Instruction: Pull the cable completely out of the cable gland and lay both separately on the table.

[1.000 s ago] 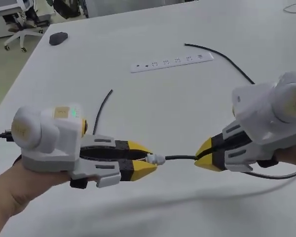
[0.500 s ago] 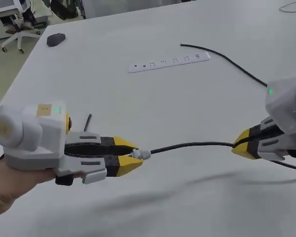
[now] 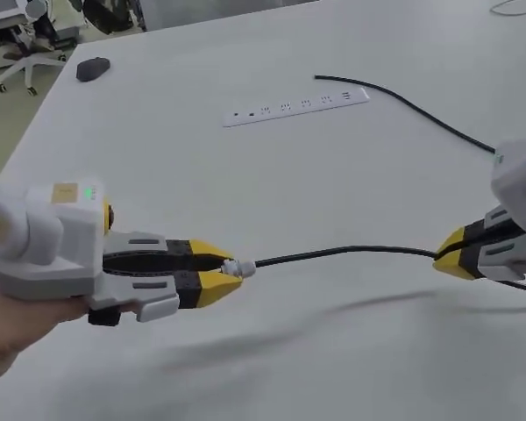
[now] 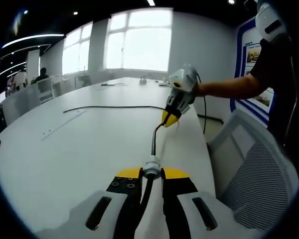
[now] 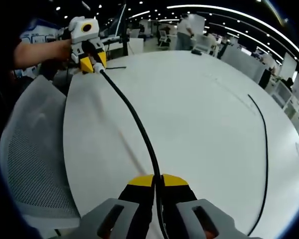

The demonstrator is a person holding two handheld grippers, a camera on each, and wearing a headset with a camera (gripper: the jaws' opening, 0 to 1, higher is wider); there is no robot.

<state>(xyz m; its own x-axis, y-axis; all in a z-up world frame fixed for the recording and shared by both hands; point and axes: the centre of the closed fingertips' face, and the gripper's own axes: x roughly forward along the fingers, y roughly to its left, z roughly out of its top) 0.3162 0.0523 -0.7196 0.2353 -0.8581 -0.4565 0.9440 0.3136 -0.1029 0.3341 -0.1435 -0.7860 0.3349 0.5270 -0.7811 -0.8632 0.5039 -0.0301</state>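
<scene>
White table (image 3: 245, 175) runs under both our hands, with a power strip (image 3: 296, 105) lying flat on it as our marker. Our left gripper (image 3: 226, 270) has its yellow jaws clamped on the pale cable gland (image 3: 239, 267), which sits at the very tips, nearer to us than the strip and past its left end. From the gland the black cable (image 3: 351, 253) spans in a shallow arc to our right gripper (image 3: 440, 259), whose jaws are pinched shut on it, nearer than the strip and beyond its right end. Both things hang above the tabletop, judging by the shadow below.

We judge the pull as only partly done. To do it well, we should draw the right hand straight along the gland's axis, brace the left hand, and avoid bending the cable sharply at the gland's mouth. A regrip closer to the gland may be needed.

Our left gripper view shows what the head view hides: the cable carries on back between the jaws behind the gland, so some length remains inside. Our right gripper view shows the cable trailing on past its own jaws too. Only the head view gives us the free table on the near side of the strip for laying both down.
</scene>
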